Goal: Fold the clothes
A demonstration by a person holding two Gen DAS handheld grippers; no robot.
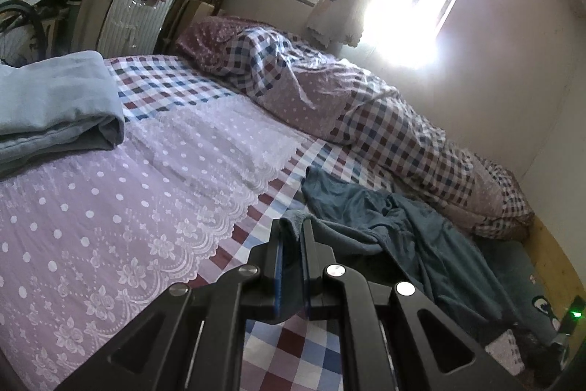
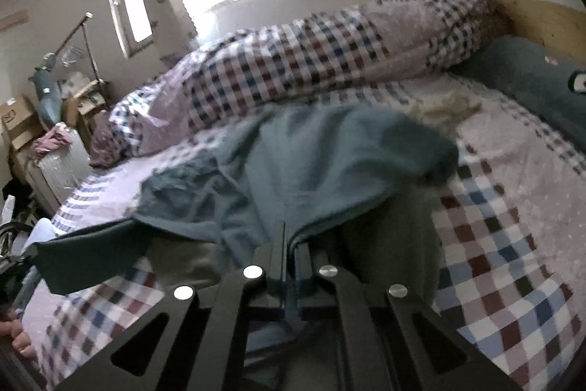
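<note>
Left wrist view: left gripper (image 1: 293, 229), jaws clamped on an edge of the teal garment (image 1: 395, 229); the rest lies rumpled on the checked sheet (image 1: 293, 354) beside the rolled duvet (image 1: 366, 120). Folded grey cloth (image 1: 55, 105) at left, well apart. Right wrist view: right gripper (image 2: 291, 237), jaws together on another edge of the garment (image 2: 311, 163), lifted off the sheet (image 2: 512, 226); blurred.

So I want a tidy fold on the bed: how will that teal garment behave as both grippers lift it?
The teal garment is probably floppy: it lies rumpled and sags between the left gripper and right gripper. It likely grips well, since both are shut on cloth edges. It seems light, with thin draping folds.
</note>
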